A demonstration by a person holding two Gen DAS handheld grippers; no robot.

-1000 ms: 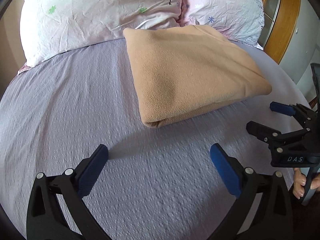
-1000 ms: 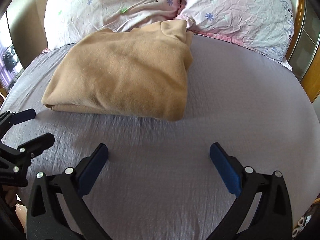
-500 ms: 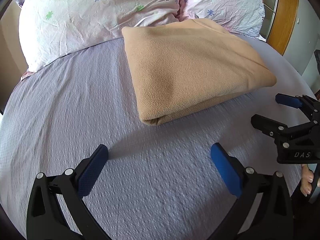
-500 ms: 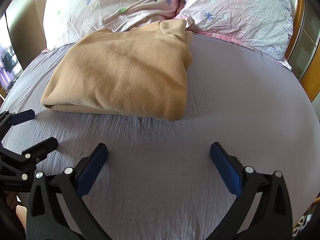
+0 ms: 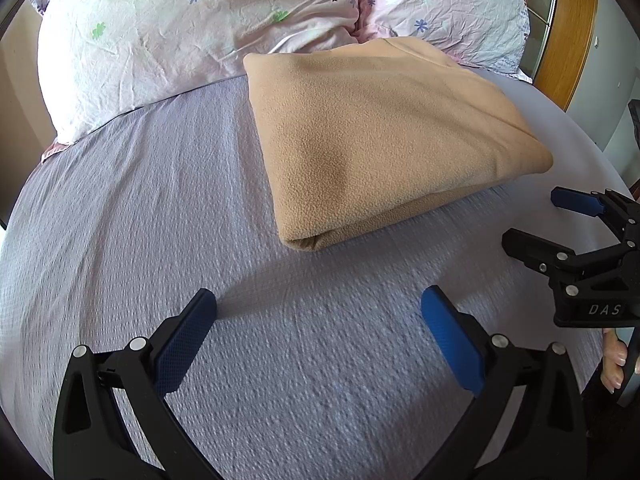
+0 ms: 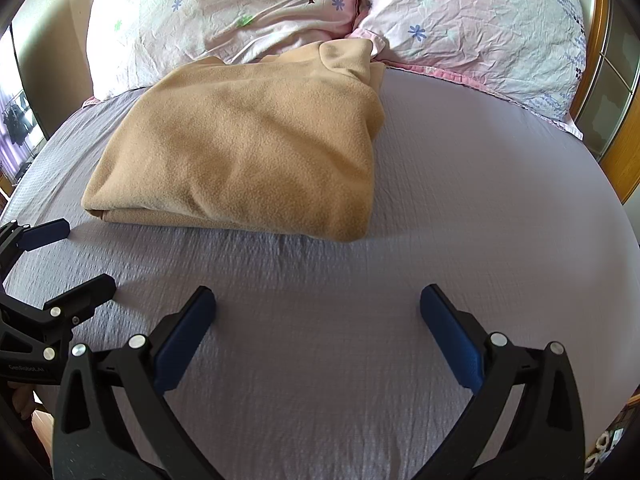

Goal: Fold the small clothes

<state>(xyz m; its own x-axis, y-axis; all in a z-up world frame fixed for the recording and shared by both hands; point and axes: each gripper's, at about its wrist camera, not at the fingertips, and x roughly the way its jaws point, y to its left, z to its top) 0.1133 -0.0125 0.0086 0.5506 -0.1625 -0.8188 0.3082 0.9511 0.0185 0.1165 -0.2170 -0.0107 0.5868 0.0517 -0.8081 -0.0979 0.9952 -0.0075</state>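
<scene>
Two empty grippers hover over a bed holding one folded tan fleece garment.

Nearest, the left gripper (image 5: 318, 332) and the right gripper (image 6: 318, 328) each hang above the lilac bedsheet (image 5: 140, 220), both spread wide, blue pads far apart, gripping and touching nothing; the right one also shows at the right edge of the left wrist view, likewise agape. Beyond them lies the single tan fleece garment (image 6: 248, 152), folded into a thick rectangle on the sheet, well apart from both grippers. Its long axis runs from the near folded edge back toward the headboard, its bunched far end touching the pillows. Farthest, two floral pillows (image 6: 224, 12) sit side by side, with a wooden headboard frame (image 5: 568, 32) at the right.
</scene>
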